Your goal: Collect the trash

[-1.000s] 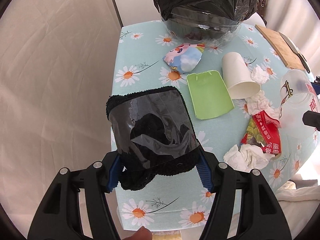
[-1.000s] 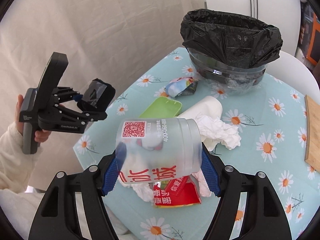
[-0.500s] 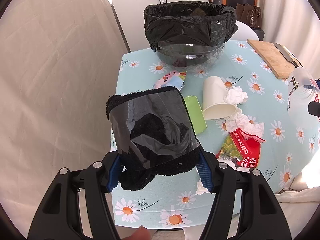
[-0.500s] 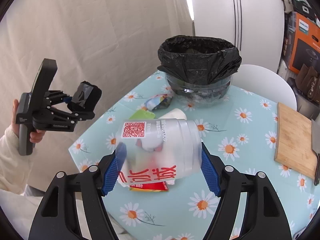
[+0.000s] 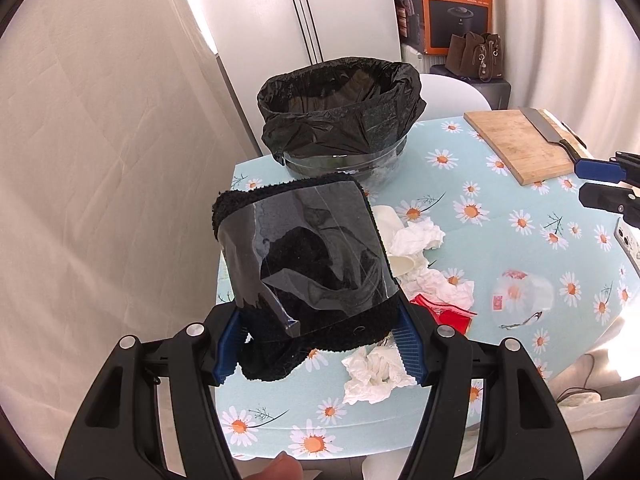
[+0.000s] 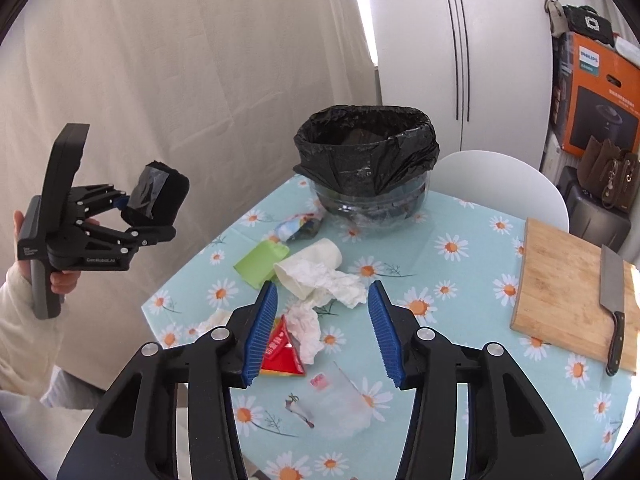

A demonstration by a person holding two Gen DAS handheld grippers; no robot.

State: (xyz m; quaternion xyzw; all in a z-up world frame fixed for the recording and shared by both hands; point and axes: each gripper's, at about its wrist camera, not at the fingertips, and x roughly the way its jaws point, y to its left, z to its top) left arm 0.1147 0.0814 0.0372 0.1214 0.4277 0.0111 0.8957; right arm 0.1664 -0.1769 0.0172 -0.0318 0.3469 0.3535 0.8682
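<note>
My left gripper is shut on a black fuzzy bundle wrapped in clear film, held above the table's left edge; it also shows in the right wrist view. My right gripper is open and empty, raised above the table. The clear plastic cup lies on its side on the daisy tablecloth below it, also in the left wrist view. A bin with a black bag stands at the table's far side. Crumpled tissues, a white paper cup, a red wrapper and a green lid lie between.
A wooden cutting board with a cleaver lies at the right. A colourful wrapper lies near the bin. A white chair stands behind the table. A curtain hangs at the left.
My right gripper opened and let go of the clear plastic cup, which now lies on the table. Both grippers rose and pulled back, so the bin looks farther away.
</note>
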